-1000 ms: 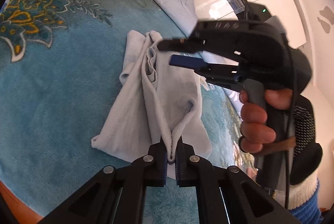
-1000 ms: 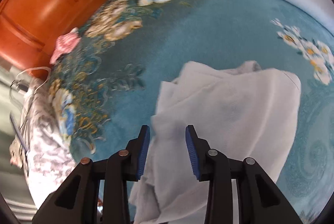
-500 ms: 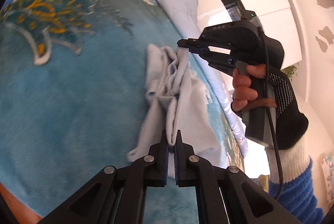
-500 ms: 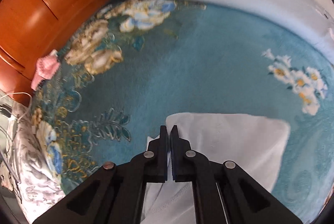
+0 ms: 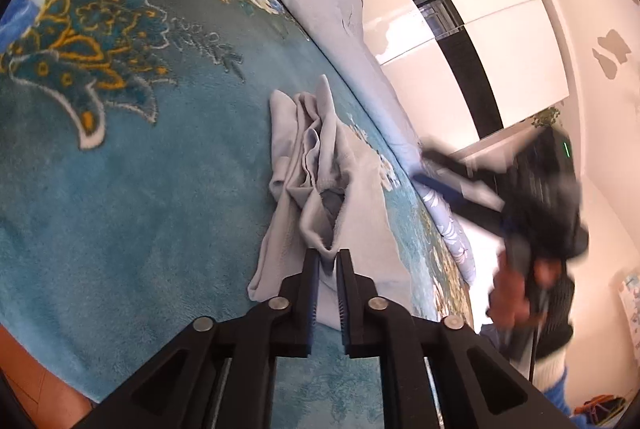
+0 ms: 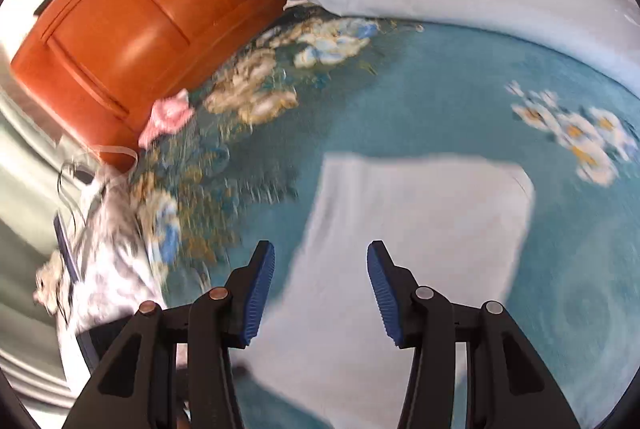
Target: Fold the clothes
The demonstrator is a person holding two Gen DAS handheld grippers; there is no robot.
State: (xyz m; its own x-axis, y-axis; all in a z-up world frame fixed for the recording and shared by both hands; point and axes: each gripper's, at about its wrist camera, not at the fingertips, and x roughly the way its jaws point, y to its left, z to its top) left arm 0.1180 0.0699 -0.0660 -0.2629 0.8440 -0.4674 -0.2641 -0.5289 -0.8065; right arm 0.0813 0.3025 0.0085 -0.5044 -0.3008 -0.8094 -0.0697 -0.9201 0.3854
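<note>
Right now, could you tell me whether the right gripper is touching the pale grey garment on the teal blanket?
Apart. The left wrist view shows the right gripper open and off to the side of the pale grey garment, teal blanket between them.

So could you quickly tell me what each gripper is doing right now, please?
Left gripper: shut on a fold of the pale grey garment.
Right gripper: open, holding nothing, above the garment.

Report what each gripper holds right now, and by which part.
The left gripper pinches a raised fold at the near edge of the pale grey garment. The right gripper is open and holds nothing.
</note>
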